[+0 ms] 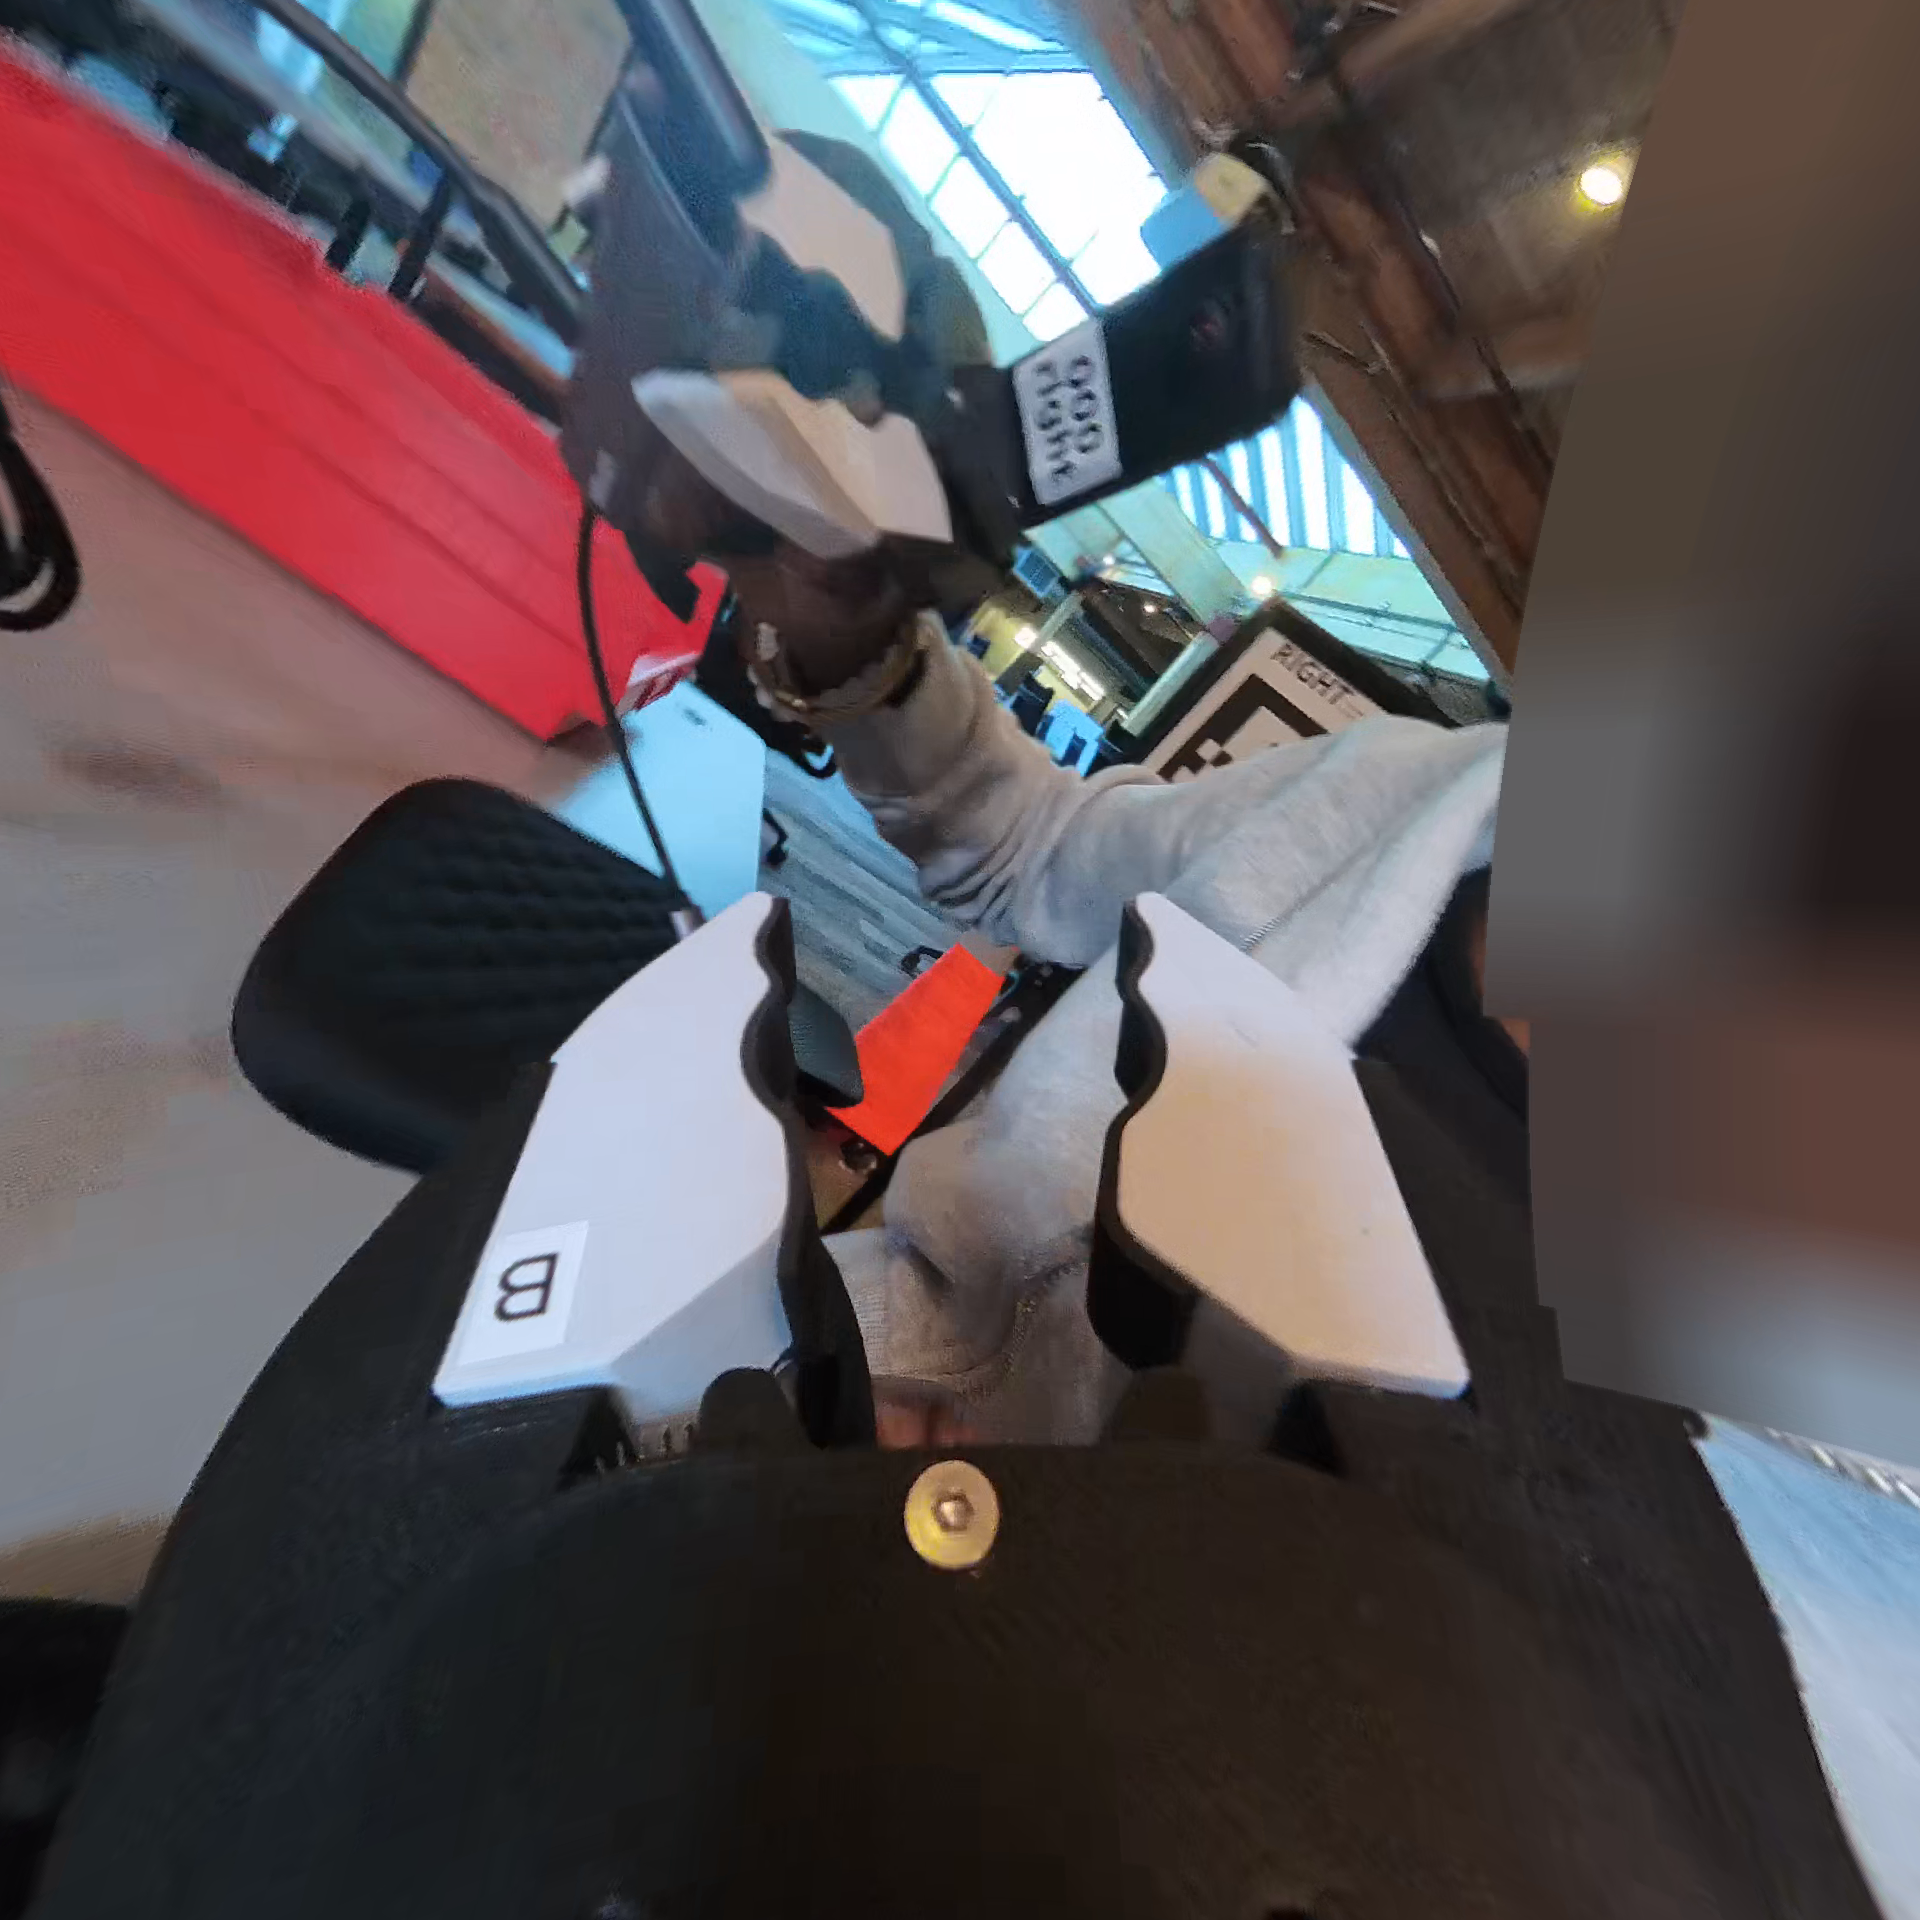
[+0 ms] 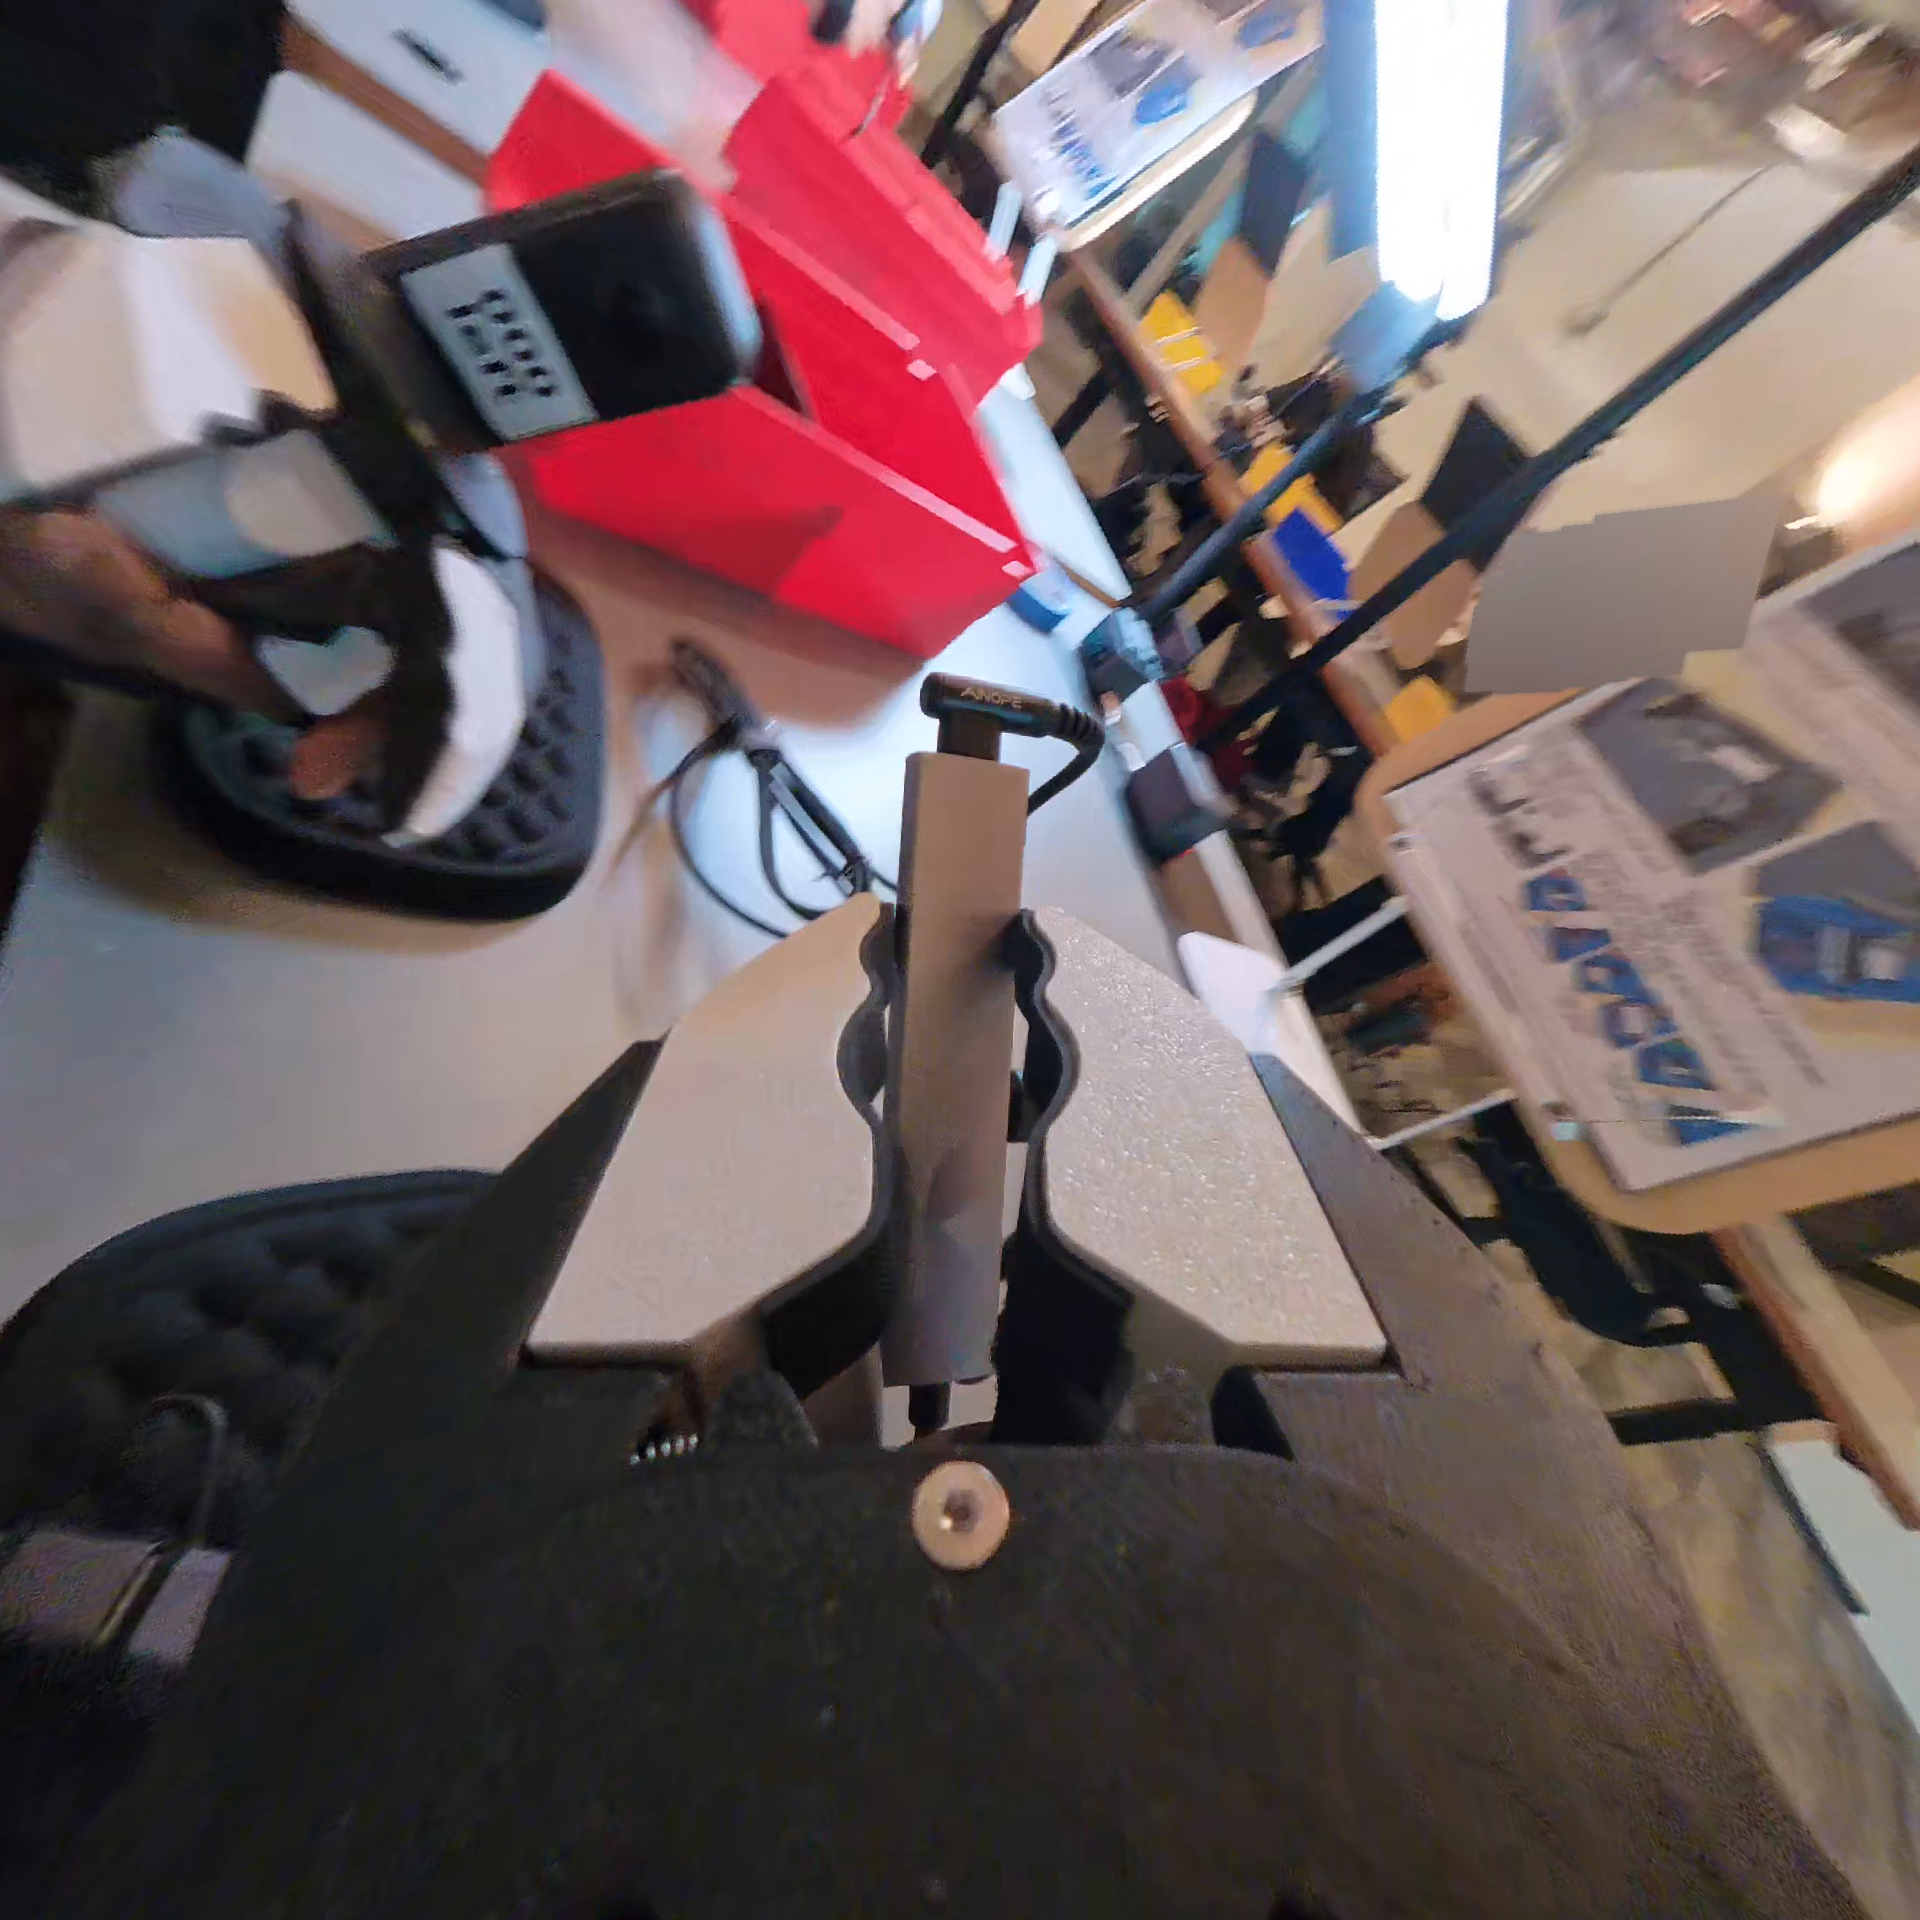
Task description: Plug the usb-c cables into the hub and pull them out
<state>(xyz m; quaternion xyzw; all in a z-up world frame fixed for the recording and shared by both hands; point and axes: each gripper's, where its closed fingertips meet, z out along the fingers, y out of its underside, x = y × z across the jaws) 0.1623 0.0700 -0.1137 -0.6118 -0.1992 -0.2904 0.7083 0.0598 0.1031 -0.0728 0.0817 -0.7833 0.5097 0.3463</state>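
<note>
Right wrist view: your right gripper (image 2: 954, 935) is clamped on the hub (image 2: 956, 1039), a slim grey bar standing up between the pads, held at mid-length. One black right-angle usb-c plug (image 2: 1003, 712) sits in its far end, cable curling off to the right. More black cables (image 2: 769, 821) lie loose on the white table (image 2: 208, 1039) beyond.

Left wrist view: your left gripper (image 1: 951, 925) stands wide open, nothing between its pads, aimed at your grey sleeve (image 1: 1039, 831) and away from the hub. A thin black cable (image 1: 613, 665) hangs near its left tip; blur makes it hard to say where it ends.

Handling, judged: the hub is light, rigid and smooth, so it may slide or twist in the pads when you pull. Take the plug by its stiff moulded head, not the soft cord, and pull straight along the hub.

Containers: red bins (image 2: 831, 416) at the table's back; contents not visible. Black padded mats (image 2: 499, 810) on the table, not containers.
</note>
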